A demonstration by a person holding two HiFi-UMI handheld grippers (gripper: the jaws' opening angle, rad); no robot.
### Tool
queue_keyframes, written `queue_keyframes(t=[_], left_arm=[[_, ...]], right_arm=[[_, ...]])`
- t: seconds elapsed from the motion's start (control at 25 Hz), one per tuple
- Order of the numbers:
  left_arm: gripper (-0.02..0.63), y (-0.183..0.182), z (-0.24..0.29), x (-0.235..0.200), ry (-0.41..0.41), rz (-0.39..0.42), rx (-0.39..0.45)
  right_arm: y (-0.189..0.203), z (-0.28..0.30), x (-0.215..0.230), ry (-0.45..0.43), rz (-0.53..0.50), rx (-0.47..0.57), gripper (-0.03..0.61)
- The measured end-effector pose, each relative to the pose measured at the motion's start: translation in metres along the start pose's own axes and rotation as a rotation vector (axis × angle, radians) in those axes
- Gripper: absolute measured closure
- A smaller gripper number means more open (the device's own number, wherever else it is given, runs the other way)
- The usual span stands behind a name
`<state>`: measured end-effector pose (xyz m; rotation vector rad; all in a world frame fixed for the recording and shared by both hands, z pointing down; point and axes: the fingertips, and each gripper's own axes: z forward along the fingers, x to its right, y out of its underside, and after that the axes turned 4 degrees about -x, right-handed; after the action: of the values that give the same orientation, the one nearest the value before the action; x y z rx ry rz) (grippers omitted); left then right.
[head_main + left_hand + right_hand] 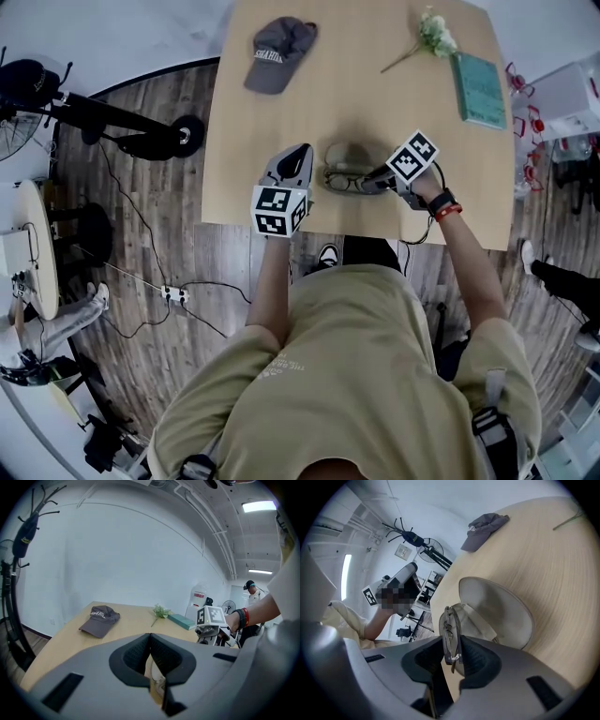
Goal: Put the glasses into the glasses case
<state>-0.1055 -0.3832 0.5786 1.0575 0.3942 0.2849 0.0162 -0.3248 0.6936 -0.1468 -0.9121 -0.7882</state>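
An open grey glasses case [349, 156] lies near the front of the wooden table [375, 103]. In the right gripper view its lid [499, 609] stands tipped back. Folded dark-framed glasses [343, 181] hang just in front of the case, at its near rim, with my right gripper [373, 181] shut on one end of them. In the right gripper view the glasses [450, 630] stand on edge between the pads of the right gripper [453, 651]. My left gripper [303, 153] hovers just left of the case, fingertips together and holding nothing; the left gripper [150, 637] points across the table.
A grey cap [279, 52] lies at the table's far left. A sprig of white flowers [431, 36] and a green book [480, 89] are at the far right. The table's front edge runs just under both grippers. Another person [253, 592] stands in the background.
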Motion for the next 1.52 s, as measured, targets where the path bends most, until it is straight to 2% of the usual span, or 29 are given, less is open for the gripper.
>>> queue_keyframes(t=[0.28, 0.76, 1.0, 1.28, 1.52], left_arm=[[0.591, -0.001, 0.002, -0.008, 0.003, -0.039, 0.017], [0.591, 0.001, 0.005, -0.002, 0.029, -0.055, 0.040], [0.591, 0.005, 0.001, 0.000, 0.027, -0.059, 0.036], [0.591, 0.005, -0.005, 0.003, 0.017, -0.053, 0.042], [0.591, 0.003, -0.008, 0.007, 0.025, -0.040, 0.042]], right_arm=[[0.006, 0.010, 0.011, 0.035, 0.009, -0.047, 0.463], [0.020, 0.020, 0.030, 0.231, -0.070, -0.146, 0.428], [0.023, 0.022, 0.031, 0.303, -0.094, -0.155, 0.419], [0.025, 0.017, 0.036, 0.416, -0.136, -0.160, 0.370], [0.019, 0.010, 0.030, 0.415, -0.146, -0.123, 0.298]])
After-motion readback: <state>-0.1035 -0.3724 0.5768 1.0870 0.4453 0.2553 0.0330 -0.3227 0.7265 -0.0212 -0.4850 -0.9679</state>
